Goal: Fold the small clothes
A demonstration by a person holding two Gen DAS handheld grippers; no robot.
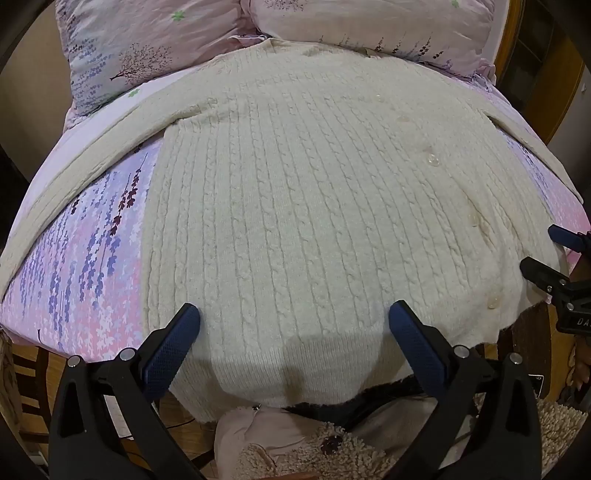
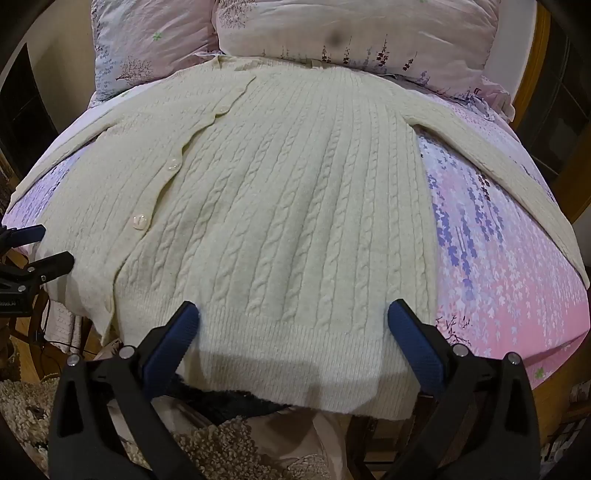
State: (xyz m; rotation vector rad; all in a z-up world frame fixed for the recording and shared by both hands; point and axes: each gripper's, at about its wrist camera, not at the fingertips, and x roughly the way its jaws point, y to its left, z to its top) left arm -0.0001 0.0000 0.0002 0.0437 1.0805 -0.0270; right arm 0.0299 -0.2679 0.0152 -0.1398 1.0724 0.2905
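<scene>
A cream cable-knit cardigan (image 1: 303, 192) (image 2: 280, 206) lies flat and buttoned on the bed, collar toward the pillows, both sleeves spread out to the sides. Its ribbed hem hangs over the near edge of the bed. My left gripper (image 1: 293, 317) hovers open above the hem on the cardigan's left half, blue pads wide apart with nothing between them. My right gripper (image 2: 293, 315) hovers open over the hem on the right half, also empty. Each gripper's fingertips show at the edge of the other's view: right fingertips (image 1: 535, 269), left fingertips (image 2: 55, 262).
The bed carries a pink and purple floral sheet (image 1: 92, 266) (image 2: 498, 258). Two matching pillows (image 1: 147, 48) (image 2: 351, 33) lie at the far end. A wooden bed frame (image 2: 532, 66) rises at the right. Below the hem are dark and beige fuzzy fabrics (image 1: 314, 450).
</scene>
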